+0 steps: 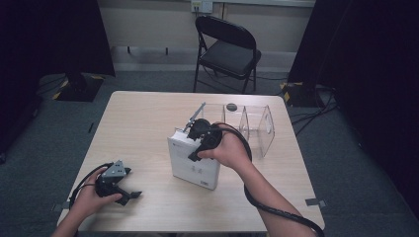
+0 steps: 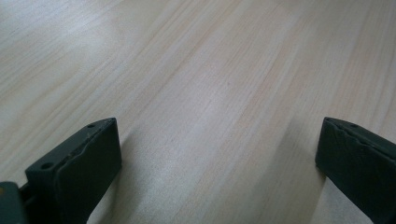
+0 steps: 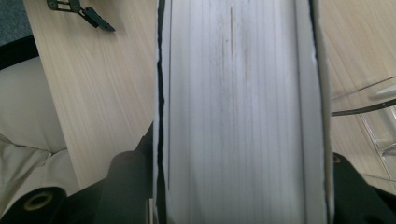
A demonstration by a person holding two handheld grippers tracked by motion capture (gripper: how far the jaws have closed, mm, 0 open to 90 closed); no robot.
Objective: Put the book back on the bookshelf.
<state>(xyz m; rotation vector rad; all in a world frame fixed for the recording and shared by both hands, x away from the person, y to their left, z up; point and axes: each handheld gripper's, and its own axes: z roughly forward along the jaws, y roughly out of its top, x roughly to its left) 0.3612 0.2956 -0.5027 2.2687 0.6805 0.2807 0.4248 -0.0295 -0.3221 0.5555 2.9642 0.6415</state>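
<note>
Near the front left corner of the tabletop [image 1: 138,113], the left gripper [image 1: 129,193] rested idle with its jaws spread wide and nothing between them, probably parked while the other hand worked. Toward the middle, the right gripper [image 1: 184,135] clamped the top of a thick white book [image 1: 193,165], which stood upright on its edge, likely for lifting into storage. Beyond it, by the far right edge, a clear plastic organizer [image 1: 257,129] stood with its compartments apparently empty.
</note>
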